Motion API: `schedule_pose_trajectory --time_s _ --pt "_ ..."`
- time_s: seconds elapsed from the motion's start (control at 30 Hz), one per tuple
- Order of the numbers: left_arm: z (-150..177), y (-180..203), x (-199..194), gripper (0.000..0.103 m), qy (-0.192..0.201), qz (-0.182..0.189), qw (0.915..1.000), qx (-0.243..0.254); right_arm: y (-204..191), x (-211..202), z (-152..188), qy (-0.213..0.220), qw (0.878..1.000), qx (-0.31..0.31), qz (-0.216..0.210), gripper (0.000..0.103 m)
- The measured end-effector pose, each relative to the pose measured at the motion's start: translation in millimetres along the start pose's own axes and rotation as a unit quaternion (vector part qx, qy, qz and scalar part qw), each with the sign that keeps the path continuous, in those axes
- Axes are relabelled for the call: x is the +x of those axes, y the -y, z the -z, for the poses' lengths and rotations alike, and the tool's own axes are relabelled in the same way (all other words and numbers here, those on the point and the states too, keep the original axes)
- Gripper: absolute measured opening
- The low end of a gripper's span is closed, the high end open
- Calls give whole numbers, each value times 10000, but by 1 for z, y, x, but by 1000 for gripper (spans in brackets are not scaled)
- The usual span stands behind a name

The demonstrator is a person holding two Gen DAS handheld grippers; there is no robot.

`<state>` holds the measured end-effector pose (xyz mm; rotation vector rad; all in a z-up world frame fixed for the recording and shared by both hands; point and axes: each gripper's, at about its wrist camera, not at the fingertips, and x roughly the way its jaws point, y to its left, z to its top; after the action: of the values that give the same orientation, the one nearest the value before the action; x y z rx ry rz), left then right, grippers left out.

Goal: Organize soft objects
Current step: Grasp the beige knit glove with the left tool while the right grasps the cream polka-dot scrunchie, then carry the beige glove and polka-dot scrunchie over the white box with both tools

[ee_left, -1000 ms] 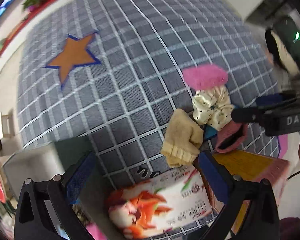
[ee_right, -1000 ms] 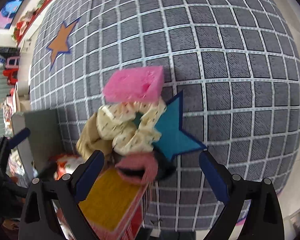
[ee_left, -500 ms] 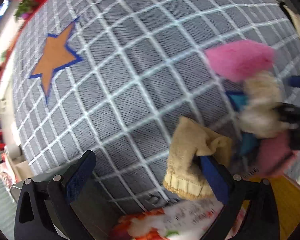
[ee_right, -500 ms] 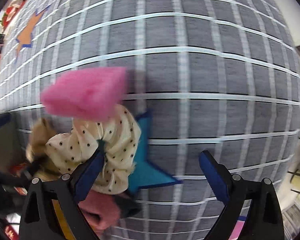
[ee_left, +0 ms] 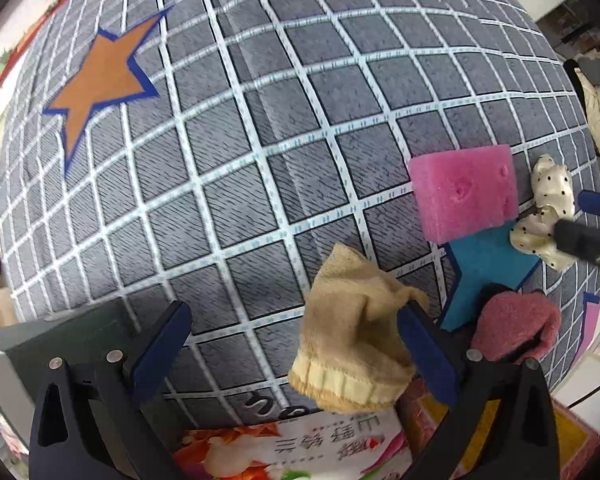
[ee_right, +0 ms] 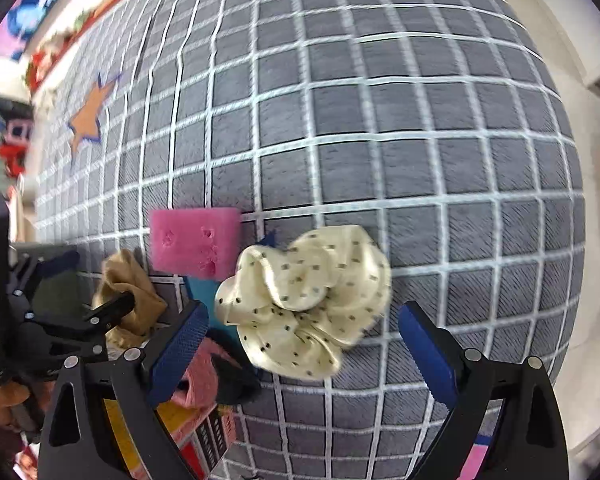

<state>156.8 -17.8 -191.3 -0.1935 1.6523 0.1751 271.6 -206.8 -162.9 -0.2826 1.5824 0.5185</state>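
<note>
A tan sock (ee_left: 352, 336) lies crumpled on the grey checked rug (ee_left: 260, 160). My left gripper (ee_left: 296, 354) is open around it, with the right finger against the sock's edge. A cream polka-dot scrunchie (ee_right: 304, 300) sits just ahead of my open right gripper (ee_right: 304, 354), centred between the blue pads and apart from both. A pink sponge block (ee_right: 194, 246) rests behind it, and also shows in the left wrist view (ee_left: 464, 192). The tan sock (ee_right: 128, 292) appears at the left under a black finger of the left gripper. A pink fuzzy sock (ee_left: 516, 328) lies near the teal star.
A tissue pack (ee_left: 300, 448) lies below the left gripper. A grey box (ee_left: 60, 340) stands to its left and a yellow-topped box (ee_right: 132, 432) sits at lower left. The rug carries an orange star (ee_left: 100, 76) and a teal star (ee_left: 488, 264). A hand (ee_right: 4, 400) holds the left gripper.
Both grippers have moved in closer to the pile. The left one now straddles the tan sock, and the right one has swung over so that the scrunchie is centred between its fingers.
</note>
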Motion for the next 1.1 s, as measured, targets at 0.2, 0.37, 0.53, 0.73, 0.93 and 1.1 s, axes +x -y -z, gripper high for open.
schedule_pose_trajectory --time_s 0.2,0.37,0.53,0.73,0.93,1.1 --pt "14 12 25 103 -191 144 9995 -188 0 36 0 -328 9983 -25 488 102" --pt "21 21 37 103 -147 182 9995 -202 -10 54 19 -311 9962 -147 803 103" --pt "9 16 32 103 -87 164 9996 -224 -31 81 24 -388 9950 -183 901 103" --pt "-6 7 22 100 -254 197 9990 -318 -28 76 13 -377 9958 -138 828 98" --pt "-2 28 -3 15 -17 497 9987 140 -35 32 2 -134 9984 -274 473 29" --pt "4 32 -33 15 331 243 9991 60 -30 3 7 115 9994 -198 266 27"
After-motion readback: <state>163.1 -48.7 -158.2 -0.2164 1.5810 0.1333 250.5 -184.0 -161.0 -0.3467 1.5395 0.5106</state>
